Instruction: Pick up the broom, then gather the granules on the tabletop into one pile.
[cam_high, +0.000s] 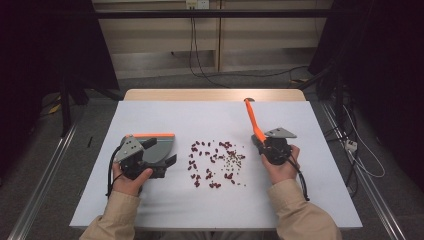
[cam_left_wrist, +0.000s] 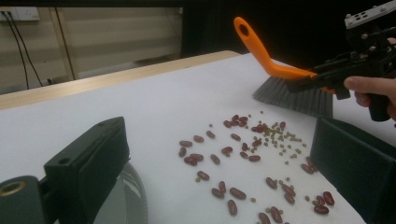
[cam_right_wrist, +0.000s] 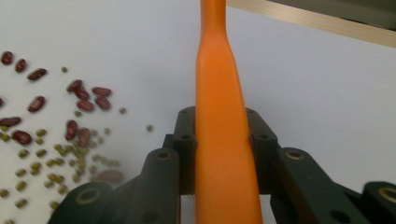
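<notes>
White-topped table; scattered red beans and small green beans lie mid-surface; dustpan at left

Left tool rests low; right tool stands clamped, both hand-held.

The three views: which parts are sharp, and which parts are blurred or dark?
High view: the white table is evenly lit, its surroundings nearly black. Left gripper view: beans fairly sharp, the near black jaws soft. Right gripper view: the orange brush handle is sharp, while the beans nearest the jaws are blurred.
</notes>
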